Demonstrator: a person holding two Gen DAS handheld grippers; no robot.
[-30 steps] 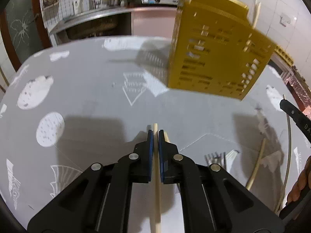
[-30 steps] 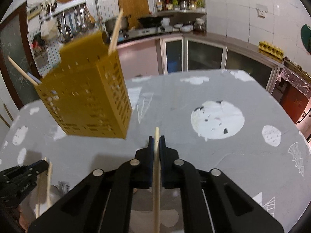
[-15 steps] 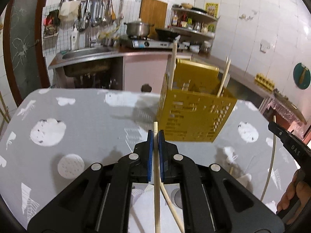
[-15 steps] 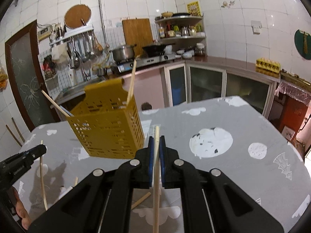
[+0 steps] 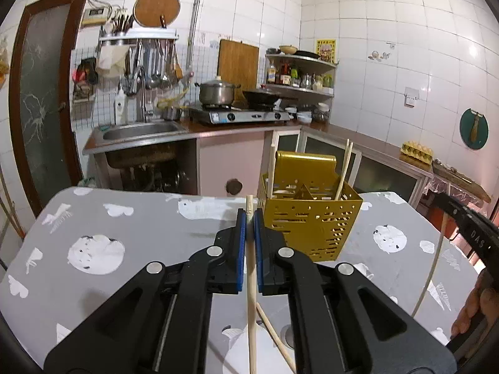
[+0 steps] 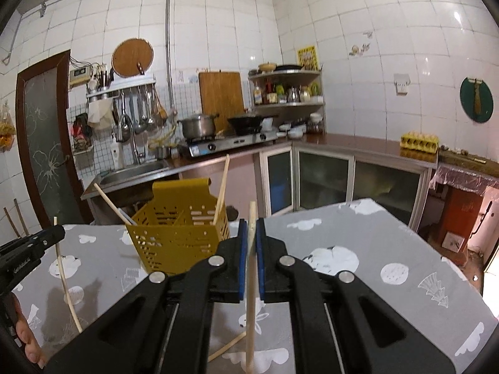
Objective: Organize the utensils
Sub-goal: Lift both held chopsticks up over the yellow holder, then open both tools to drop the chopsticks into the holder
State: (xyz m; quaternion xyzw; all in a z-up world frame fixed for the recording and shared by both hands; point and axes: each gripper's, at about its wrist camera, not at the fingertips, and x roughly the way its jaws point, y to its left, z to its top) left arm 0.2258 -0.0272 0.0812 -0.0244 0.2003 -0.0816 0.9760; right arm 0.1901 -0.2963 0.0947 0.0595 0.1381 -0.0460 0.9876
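My left gripper (image 5: 249, 215) is shut on a pale wooden chopstick (image 5: 251, 296) that runs upright between its blue pads. A yellow perforated utensil caddy (image 5: 308, 227) stands on the grey table just ahead and to the right, with two chopsticks (image 5: 344, 168) leaning in it. My right gripper (image 6: 251, 227) is shut on a second chopstick (image 6: 250, 305); the caddy (image 6: 177, 237) lies ahead to its left. Each gripper shows at the edge of the other's view: the right one (image 5: 467, 227) and the left one (image 6: 31, 246), each with its stick hanging down.
The grey table (image 5: 140, 227) carries white prints; a loose chopstick (image 6: 226, 347) lies on it near me. Beyond the far table edge are a sink counter (image 5: 140, 131), a gas stove (image 5: 240, 115) with a pot, and glass-door cabinets (image 6: 327, 180).
Both grippers have risen and tipped upward with their chopsticks. The caddy, close and high in view before, now sits lower and farther off, and the kitchen wall has come into sight.
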